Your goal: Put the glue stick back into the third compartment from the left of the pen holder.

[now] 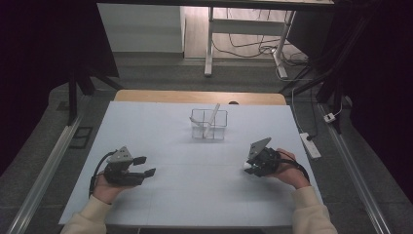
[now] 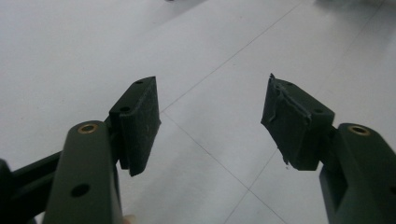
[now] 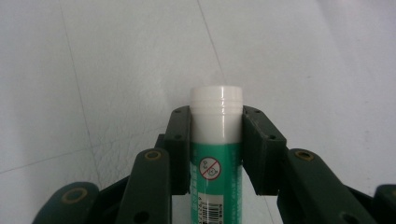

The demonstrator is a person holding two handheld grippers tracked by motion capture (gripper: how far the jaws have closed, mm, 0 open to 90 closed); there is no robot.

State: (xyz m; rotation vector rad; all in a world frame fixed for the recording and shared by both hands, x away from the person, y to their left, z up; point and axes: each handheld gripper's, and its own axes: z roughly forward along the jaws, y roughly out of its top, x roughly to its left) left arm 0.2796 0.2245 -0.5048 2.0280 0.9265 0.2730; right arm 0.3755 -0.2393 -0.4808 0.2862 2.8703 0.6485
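High view shows the worktop, a wide pale surface with thin seam lines, and the person's two sleeves come in from the bottom edge. Near the far middle of it stands a clear box with compartments, and a pale stick leans inside it. The left claw rests at the left side, well apart from the box, with its jaws spread and nothing between them; in the left gripper view its black pads stand wide and only the bare surface is seen between them. The right claw is at the right side, near the front, and something small and white shows at its tip.

The right gripper view makes this thing clear: it is a glue stick, a round tube. Its body is green with a white strip of small print and a little round sign with a red line across it. Its cap is white, with fine ridges near the top, and it reaches a bit past the jaw tips. The right claw is clenched on it, one pad pressing on each side just below the cap
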